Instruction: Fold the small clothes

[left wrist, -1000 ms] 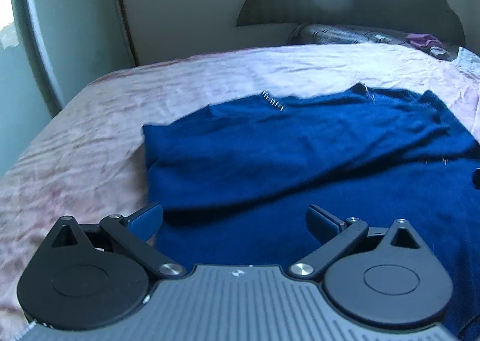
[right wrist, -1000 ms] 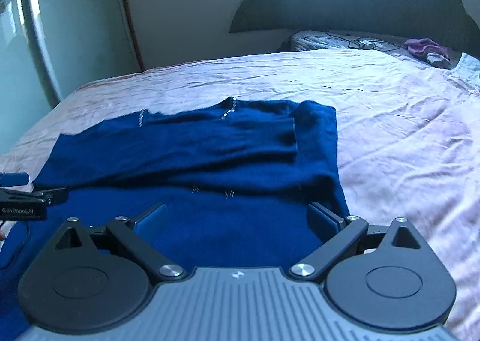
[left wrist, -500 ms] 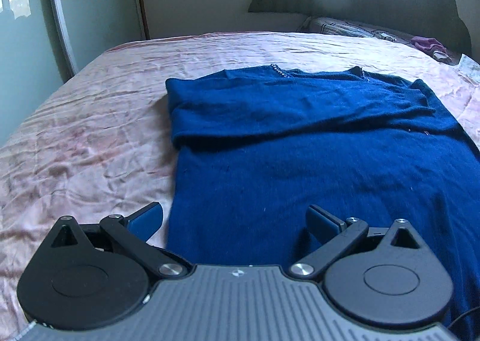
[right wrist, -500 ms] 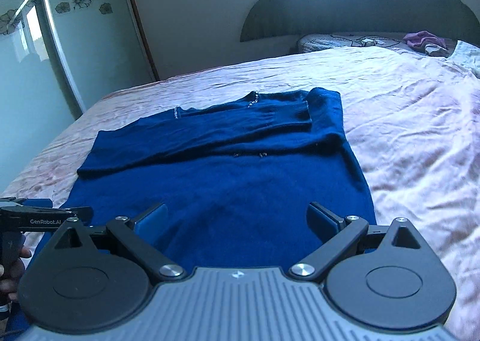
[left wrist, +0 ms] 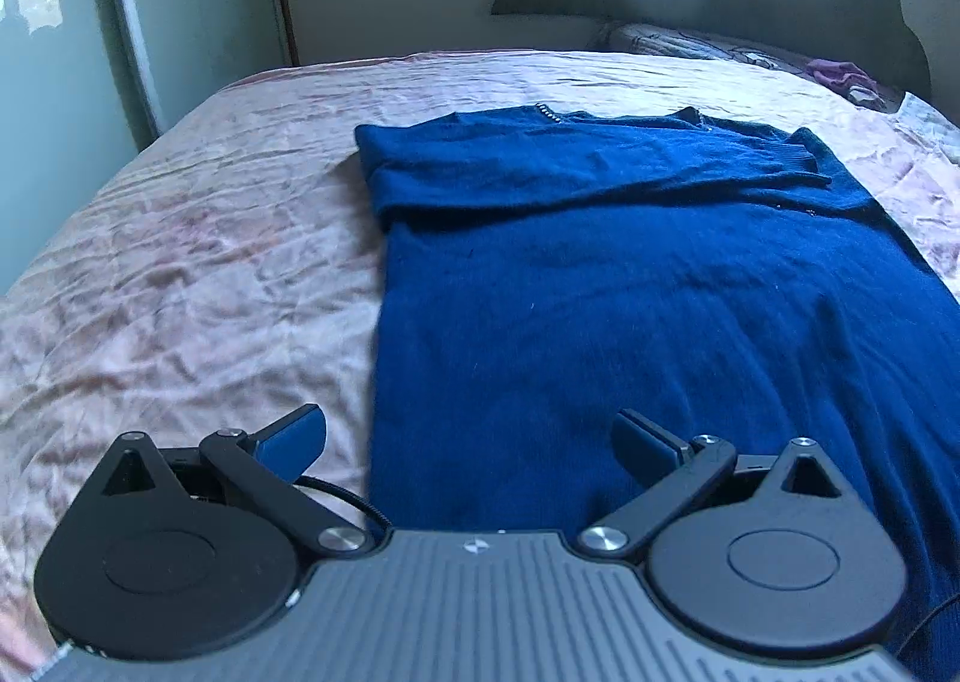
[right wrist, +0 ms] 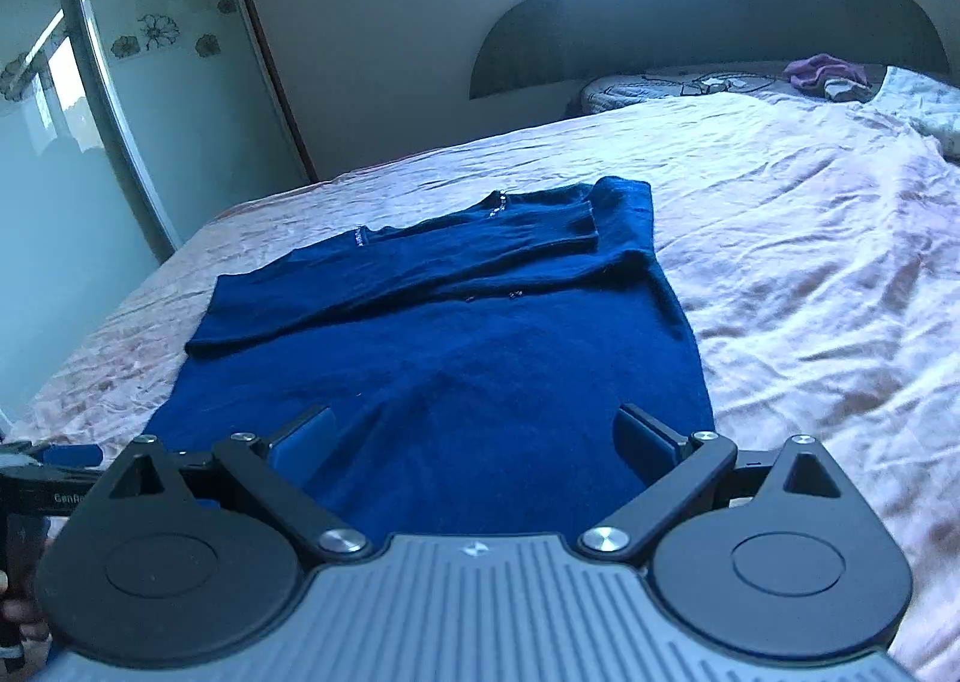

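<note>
A dark blue knitted sweater [left wrist: 630, 286] lies flat on the pink bedsheet [left wrist: 192, 274], its sleeves folded across the chest near the collar. The same sweater [right wrist: 456, 358] fills the middle of the right wrist view. My left gripper [left wrist: 468, 436] hovers open over the sweater's near left edge, holding nothing. My right gripper [right wrist: 474, 439] hangs open above the hem at the near right side, nothing between its fingers. The left gripper's tip [right wrist: 54, 466] and a hand show at the left edge of the right wrist view.
The wrinkled sheet [right wrist: 810, 286] spreads wide to the right of the sweater. A dark scalloped headboard [right wrist: 720, 16] stands at the far end, with a patterned pillow [right wrist: 678, 85] and a purple cloth [right wrist: 825, 73]. Glass wardrobe doors [right wrist: 78, 154] line the left.
Both grippers have pulled back toward the hem and risen, so the sweater looks farther and more fully in view. Both stayed open. The sweater has not moved.
</note>
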`<state>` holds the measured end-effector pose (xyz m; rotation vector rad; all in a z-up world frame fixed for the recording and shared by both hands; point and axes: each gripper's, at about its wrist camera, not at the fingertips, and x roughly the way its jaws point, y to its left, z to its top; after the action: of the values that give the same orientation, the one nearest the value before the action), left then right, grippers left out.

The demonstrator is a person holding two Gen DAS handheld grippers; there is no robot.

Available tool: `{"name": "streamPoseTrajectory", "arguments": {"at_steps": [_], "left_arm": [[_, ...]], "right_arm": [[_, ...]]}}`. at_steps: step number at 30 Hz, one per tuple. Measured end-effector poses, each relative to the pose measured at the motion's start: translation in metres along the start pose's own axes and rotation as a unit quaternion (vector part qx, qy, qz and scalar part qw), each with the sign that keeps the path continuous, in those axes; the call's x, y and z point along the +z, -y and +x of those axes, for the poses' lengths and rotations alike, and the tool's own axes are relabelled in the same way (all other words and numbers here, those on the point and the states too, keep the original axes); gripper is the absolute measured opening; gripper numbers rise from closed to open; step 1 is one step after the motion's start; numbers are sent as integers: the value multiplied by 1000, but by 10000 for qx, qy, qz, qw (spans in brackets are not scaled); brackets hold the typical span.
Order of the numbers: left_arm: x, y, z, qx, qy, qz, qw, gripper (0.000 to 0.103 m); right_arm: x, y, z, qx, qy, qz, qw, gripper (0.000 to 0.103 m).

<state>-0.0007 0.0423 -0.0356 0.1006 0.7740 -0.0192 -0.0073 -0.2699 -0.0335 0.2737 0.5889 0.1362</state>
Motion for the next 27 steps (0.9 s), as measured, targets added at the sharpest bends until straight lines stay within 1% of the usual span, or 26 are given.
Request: {"name": "streamPoseTrajectory", "arguments": {"at_steps": [3,7,10,14,16,22,27], "left_arm": [[-8,-5,-8,-80,-52,-136,9999,103],[-17,-7,-14,-30,-153,-255,9996,103],[-21,-5,-16,13,-226,-226,9995,103],[-25,0,-20,110,-206,-51,9997,103],[-26,0,-24,73,-186,1,9998,103],[-32,-19,-33,-569,-293,-233,9977,103],[-37,-47,-44,-939,-344,-412,9941,102]], "right_arm": [[-6,-5,-5,-1,-92,-142,9999,100],[-17,-11,-10,-46,-261,-334,9991,100],[-24,-15,-12,-83,-348,-352,9987,100],[-32,-20,-13,-119,-475,-436,9979,100],[-35,-22,-14,-148,-540,-522,9971,100],[-39,-16,-21,-236,-591,-584,9963,101],[-42,-5,-34,-168,-628,-643,9958,101]]}}
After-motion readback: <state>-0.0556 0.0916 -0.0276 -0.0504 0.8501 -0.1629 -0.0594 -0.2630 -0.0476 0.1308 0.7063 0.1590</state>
